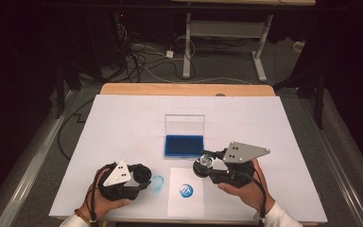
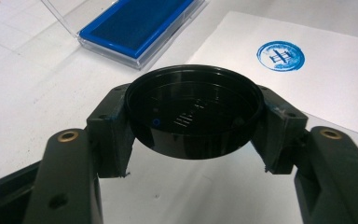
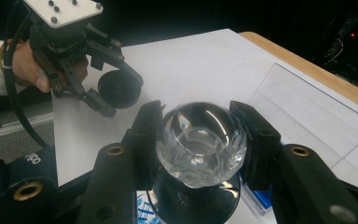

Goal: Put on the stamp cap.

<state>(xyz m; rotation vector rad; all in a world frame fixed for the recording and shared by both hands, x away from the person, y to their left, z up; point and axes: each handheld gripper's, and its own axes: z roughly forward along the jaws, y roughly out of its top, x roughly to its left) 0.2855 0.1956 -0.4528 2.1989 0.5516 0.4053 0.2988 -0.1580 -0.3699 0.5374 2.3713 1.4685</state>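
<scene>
Right tongs: black two-jaw pair, clamped on the faceted clear knob of a stamp; the knob sits between the pads, its dark round base just below. In the high view these tongs hold the stamp above the gap between ink pad and paper sheet.

Left tongs: clamped on a shallow black round cap, gripped at opposite rim points, open side up. Glossy moulded plastic, with a small blue ink speck inside.

Step in hand, as judged: recapping the stamp after printing. To do it well, the cap should be kept level and its rim clear of the pads, the stamp base brought straight over it and centred, then pressed squarely; a tilted approach would likely smear ink on the rim.

Paper sheet: white, matt, flat, bearing one round blue print, crisp-edged.

Blue smudge: faint ring on the white cover, just beside the left tongs.

Ink pad: rectangular tray of deep blue felt, with a clear hinged lid standing open behind it.

Surface: wooden top under a white matt sheet
</scene>
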